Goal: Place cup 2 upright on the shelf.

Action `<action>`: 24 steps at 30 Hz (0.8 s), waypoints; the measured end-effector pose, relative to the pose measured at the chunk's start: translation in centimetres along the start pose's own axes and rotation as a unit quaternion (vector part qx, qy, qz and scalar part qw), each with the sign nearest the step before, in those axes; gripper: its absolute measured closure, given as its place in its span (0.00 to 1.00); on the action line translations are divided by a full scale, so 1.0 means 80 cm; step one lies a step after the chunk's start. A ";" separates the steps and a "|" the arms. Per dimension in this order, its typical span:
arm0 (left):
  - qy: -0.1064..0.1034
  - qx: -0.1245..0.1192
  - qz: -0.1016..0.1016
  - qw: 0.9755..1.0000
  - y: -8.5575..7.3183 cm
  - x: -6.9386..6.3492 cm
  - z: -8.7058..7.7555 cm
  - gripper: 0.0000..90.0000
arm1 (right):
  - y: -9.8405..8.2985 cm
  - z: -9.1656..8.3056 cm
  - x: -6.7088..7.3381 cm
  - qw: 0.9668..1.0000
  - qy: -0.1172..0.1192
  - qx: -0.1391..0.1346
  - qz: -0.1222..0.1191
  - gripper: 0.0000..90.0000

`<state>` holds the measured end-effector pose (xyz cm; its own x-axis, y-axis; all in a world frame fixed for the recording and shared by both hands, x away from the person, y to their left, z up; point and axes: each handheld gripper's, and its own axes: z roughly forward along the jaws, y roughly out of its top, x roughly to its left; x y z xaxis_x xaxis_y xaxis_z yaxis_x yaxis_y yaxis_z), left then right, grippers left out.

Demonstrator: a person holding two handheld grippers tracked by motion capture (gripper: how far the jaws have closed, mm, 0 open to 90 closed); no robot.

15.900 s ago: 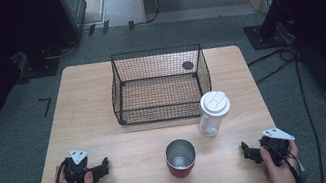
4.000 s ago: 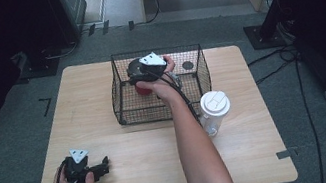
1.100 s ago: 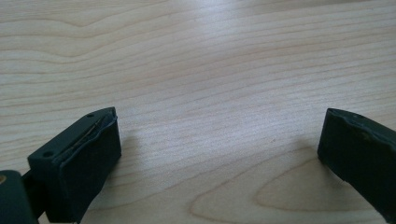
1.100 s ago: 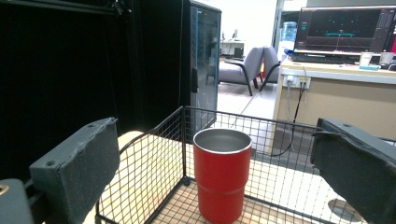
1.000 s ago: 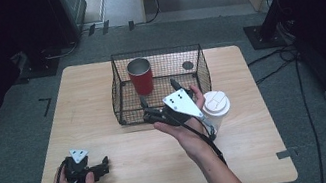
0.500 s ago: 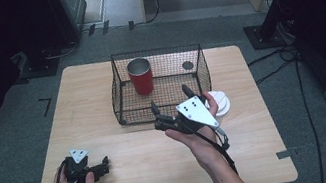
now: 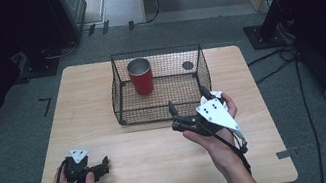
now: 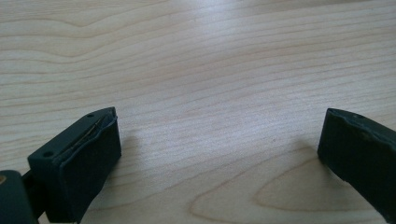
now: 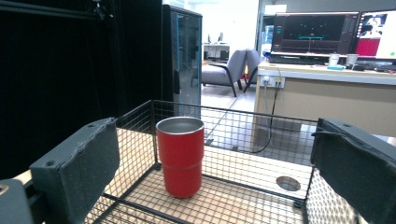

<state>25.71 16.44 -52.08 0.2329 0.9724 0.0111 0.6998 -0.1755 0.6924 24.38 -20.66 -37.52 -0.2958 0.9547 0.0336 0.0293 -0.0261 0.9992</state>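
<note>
From above, the red cup (image 7: 140, 76) stands upright in the far left part of the wire basket (image 7: 160, 84), which sits toward the back of the wooden table (image 7: 126, 154). The right gripper (image 7: 189, 109) is held above the table just in front of the basket's near right corner, its jaws spread wide with nothing between them, and part of a white lid (image 7: 216, 96) peeks out behind the hand holding it. The left gripper (image 7: 104, 164) rests near the front left edge of the table, well apart from the basket. The right gripper view adds what the high view cannot: the cup (image 9: 180, 156) seen from the side, its open metal rim level and its base flat on the basket floor (image 9: 233, 196), with a small dark disc (image 9: 288, 183) lying on the mesh to one side and an office with a desk (image 9: 327, 88) and screens beyond. There the cup stands ahead of the jaws, nearer the left one, clear of both. The left gripper view shows bare wood grain (image 8: 210, 93) between two jaws that stand wide apart and hold nothing, a detail too small to read from above.
</note>
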 end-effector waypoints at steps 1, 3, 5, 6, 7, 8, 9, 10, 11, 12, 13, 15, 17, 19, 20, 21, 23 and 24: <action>0.000 0.001 0.001 1.000 0.000 0.000 0.000 0.00 | 0.000 -0.002 -0.003 1.000 0.000 0.000 0.001 0.01; 0.001 0.001 0.003 1.000 0.000 0.000 0.000 0.00 | -0.002 -0.005 -0.009 1.000 -0.003 0.001 0.003 0.01; 0.000 0.002 0.003 1.000 0.000 0.000 0.000 0.00 | -0.003 -0.010 -0.014 1.000 -0.006 -0.001 0.004 0.01; 0.000 0.001 0.002 1.000 0.000 0.000 0.000 0.00 | -0.003 -0.011 -0.016 1.000 -0.006 -0.002 0.005 0.01; 0.000 0.001 0.002 1.000 0.000 0.000 0.000 0.00 | -0.003 -0.014 -0.018 1.000 -0.006 -0.004 0.002 0.01; 0.000 0.002 0.002 1.000 0.000 0.000 0.000 0.00 | -0.003 -0.016 -0.021 1.000 -0.007 -0.004 0.001 0.01; 0.001 0.002 0.003 1.000 0.000 0.000 0.000 0.00 | -0.003 -0.017 -0.023 1.000 -0.008 -0.004 0.001 0.00; 0.000 0.001 0.003 1.000 0.000 0.000 0.000 0.00 | -0.003 -0.020 -0.027 1.000 -0.007 -0.002 -0.001 0.00; 0.000 0.002 0.002 1.000 0.000 0.000 0.000 0.00 | -0.004 -0.021 -0.028 1.000 -0.006 -0.001 -0.002 0.00; 0.000 0.001 0.002 1.000 0.000 0.000 0.000 0.00 | -0.005 -0.023 -0.030 1.000 -0.004 0.001 -0.003 0.00; 0.000 0.001 0.002 1.000 0.000 0.000 0.000 0.00 | -0.005 -0.024 -0.031 1.000 -0.003 0.001 -0.002 0.00; 0.000 0.000 0.001 1.000 0.000 0.000 0.000 0.00 | -0.007 -0.028 -0.034 1.000 -0.002 -0.002 -0.003 0.00; 0.000 0.000 0.001 1.000 0.000 0.000 0.000 0.00 | -0.008 -0.031 -0.038 1.000 -0.004 -0.002 -0.005 0.00; 0.000 0.000 0.001 1.000 0.000 0.000 0.000 0.00 | -0.009 -0.034 -0.042 1.000 -0.007 -0.004 -0.009 0.00; 0.001 0.000 0.001 1.000 0.000 0.000 0.000 0.00 | -0.010 -0.036 -0.045 1.000 -0.011 -0.004 -0.011 0.00; 0.001 0.000 0.001 1.000 0.000 0.000 0.000 0.00 | -0.010 -0.037 -0.047 1.000 -0.013 -0.005 -0.012 0.00; 0.001 0.000 0.001 1.000 0.000 0.000 0.000 0.00 | -0.012 -0.039 -0.052 1.000 -0.014 -0.006 -0.013 0.00; 0.000 0.000 0.001 1.000 0.000 0.000 0.000 0.00 | -0.013 -0.040 -0.054 1.000 -0.015 -0.007 -0.016 0.00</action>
<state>25.72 16.45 -52.09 0.2342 0.9721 0.0137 0.6991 -0.1783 0.6924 22.61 -25.73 -38.64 -0.2675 0.9636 0.0018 0.0068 0.0000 1.0000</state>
